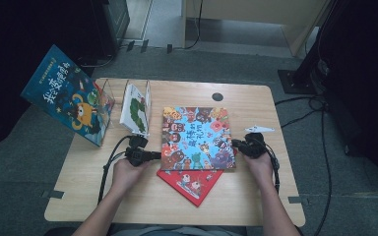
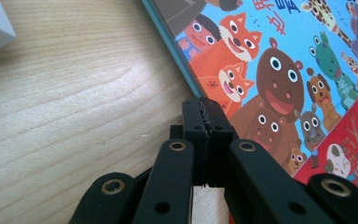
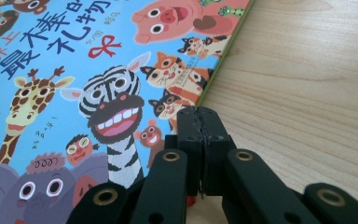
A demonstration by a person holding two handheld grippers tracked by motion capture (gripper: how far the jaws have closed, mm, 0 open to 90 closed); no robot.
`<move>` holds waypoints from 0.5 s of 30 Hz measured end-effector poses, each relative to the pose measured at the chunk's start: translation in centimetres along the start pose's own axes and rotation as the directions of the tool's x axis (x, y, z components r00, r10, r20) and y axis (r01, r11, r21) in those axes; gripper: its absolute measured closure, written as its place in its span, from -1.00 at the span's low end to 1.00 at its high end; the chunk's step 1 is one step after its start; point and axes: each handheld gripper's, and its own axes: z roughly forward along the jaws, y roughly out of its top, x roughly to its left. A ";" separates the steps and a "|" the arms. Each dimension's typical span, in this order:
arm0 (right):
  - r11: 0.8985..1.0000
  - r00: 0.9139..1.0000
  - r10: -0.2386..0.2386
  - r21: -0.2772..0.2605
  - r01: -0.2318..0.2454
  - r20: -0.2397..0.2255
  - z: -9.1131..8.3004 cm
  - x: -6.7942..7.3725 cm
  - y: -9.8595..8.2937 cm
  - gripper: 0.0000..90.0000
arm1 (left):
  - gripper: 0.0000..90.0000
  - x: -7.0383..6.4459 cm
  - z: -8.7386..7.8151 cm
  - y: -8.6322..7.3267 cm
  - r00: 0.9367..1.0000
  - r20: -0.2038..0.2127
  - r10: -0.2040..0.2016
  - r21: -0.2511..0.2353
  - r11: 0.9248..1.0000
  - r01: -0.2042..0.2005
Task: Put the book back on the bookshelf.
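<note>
Left gripper [image 1: 153, 156] and right gripper [image 1: 236, 143]: jaws pressed together, empty. Tips flank the blue animal-cover picture book [image 1: 197, 137], lying on a red book [image 1: 192, 184] on the wooden table [image 1: 256, 196].

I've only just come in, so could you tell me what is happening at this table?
A person holds a gripper in each hand at the two sides of the blue animal picture book, which lies on a red book. The left gripper and right gripper both have shut fingers at the book's edges.

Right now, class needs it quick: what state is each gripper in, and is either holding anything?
Left gripper: closed, at the blue animal book's left edge, nothing visibly held.
Right gripper: closed, at that book's right edge, nothing visibly held.
</note>
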 end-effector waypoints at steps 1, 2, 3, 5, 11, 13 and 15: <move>1.000 1.000 -0.001 0.001 0.001 0.000 0.0 0.0 0.0 1.00 | 1.00 0.0 0.0 0.1 1.000 -0.001 0.000 0.001 1.000 0.000; 1.000 1.000 -0.001 0.003 0.001 -0.002 0.0 0.0 -0.1 1.00 | 1.00 0.0 0.0 0.1 1.000 -0.001 -0.001 0.002 1.000 0.001; 1.000 1.000 0.003 0.008 -0.003 -0.005 0.0 0.0 -0.1 1.00 | 1.00 0.0 0.0 0.1 1.000 -0.001 -0.002 0.003 1.000 0.002; 1.000 1.000 0.001 0.009 -0.001 -0.016 -0.2 -0.1 -0.3 1.00 | 1.00 0.2 0.1 0.3 1.000 0.007 -0.016 0.007 1.000 0.016; 1.000 1.000 0.000 0.001 0.000 -0.022 -0.8 0.2 -0.7 1.00 | 1.00 -0.2 0.1 0.2 1.000 0.009 -0.023 0.015 1.000 0.023; 1.000 1.000 0.000 0.001 0.000 -0.018 -1.1 0.3 -0.8 1.00 | 1.00 -0.4 0.2 0.1 1.000 0.013 -0.018 0.024 1.000 0.017; 1.000 1.000 0.001 0.002 -0.001 -0.016 -1.4 0.3 -1.0 1.00 | 1.00 -0.7 0.2 0.0 1.000 0.014 -0.013 0.031 0.999 0.012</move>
